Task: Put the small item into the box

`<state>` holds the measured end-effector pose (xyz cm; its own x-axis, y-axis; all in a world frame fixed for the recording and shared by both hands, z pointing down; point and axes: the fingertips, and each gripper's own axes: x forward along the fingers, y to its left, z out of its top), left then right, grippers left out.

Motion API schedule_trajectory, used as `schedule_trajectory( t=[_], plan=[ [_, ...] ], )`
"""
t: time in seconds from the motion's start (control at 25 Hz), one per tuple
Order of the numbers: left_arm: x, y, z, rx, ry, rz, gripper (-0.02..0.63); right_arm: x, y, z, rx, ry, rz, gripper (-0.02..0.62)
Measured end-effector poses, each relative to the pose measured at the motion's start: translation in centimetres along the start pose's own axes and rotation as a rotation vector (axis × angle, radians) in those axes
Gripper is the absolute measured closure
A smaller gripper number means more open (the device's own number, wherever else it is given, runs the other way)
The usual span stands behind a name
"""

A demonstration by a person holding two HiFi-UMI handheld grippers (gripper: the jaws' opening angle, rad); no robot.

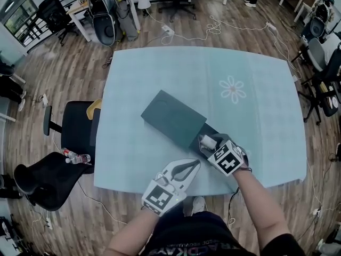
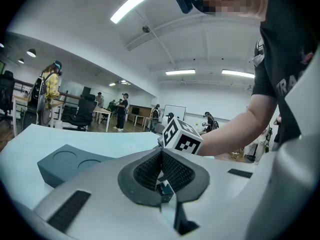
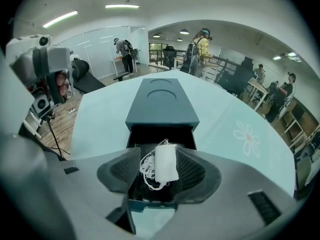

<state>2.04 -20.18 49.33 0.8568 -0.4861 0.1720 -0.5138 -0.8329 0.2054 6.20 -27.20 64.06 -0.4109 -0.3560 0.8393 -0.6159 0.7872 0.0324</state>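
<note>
A dark teal box (image 1: 173,117) lies on the light blue table (image 1: 144,79), and its drawer (image 3: 150,204) is pulled out toward me. My right gripper (image 1: 209,142) hangs over the open drawer with its jaws spread wide. Between them a small white roll with loose white thread (image 3: 166,163) sits over the drawer's dark inside; it lies against the right pad, with a gap to the left pad. My left gripper (image 1: 197,163) rests near the table's front edge, just left of the drawer, its tips together on nothing. The left gripper view shows the box (image 2: 70,164) and the right gripper's marker cube (image 2: 181,136).
A flower print (image 1: 233,88) marks the table's far right. A black office chair (image 1: 69,127) and a water bottle (image 1: 77,157) stand left of the table. Cables cross the wooden floor beyond it. People stand at desks in the background.
</note>
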Motion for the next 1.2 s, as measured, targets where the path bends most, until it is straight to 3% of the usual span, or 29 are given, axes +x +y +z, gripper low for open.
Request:
schedule_trajectory(
  t=[0.12, 0.2, 0.28, 0.64, 1.2],
  plan=[
    [-0.1, -0.7, 0.5, 0.016, -0.006, 0.004, 0.572, -2.2, -0.4, 0.9, -0.009, -0.072, -0.049, 0.421],
    [-0.4, -1.1, 0.8, 0.021, -0.007, 0.017, 0.572, -4.1, -0.7, 1.9, -0.004, -0.142, -0.085, 0.545],
    [-0.8, -1.5, 1.0, 0.023, -0.003, 0.034, 0.572, -6.2, -0.8, 2.7, 0.027, -0.21, -0.102, 0.575],
    [-2.3, -3.4, 3.7, 0.053, -0.049, 0.099, 0.572, -15.5, 0.3, 5.5, 0.247, -0.562, -0.024, 0.575],
    [-5.1, -8.7, 6.9, 0.09, -0.087, 0.195, 0.572, -27.2, 3.4, 3.6, 0.247, -0.782, -0.046, 0.577]
  ],
)
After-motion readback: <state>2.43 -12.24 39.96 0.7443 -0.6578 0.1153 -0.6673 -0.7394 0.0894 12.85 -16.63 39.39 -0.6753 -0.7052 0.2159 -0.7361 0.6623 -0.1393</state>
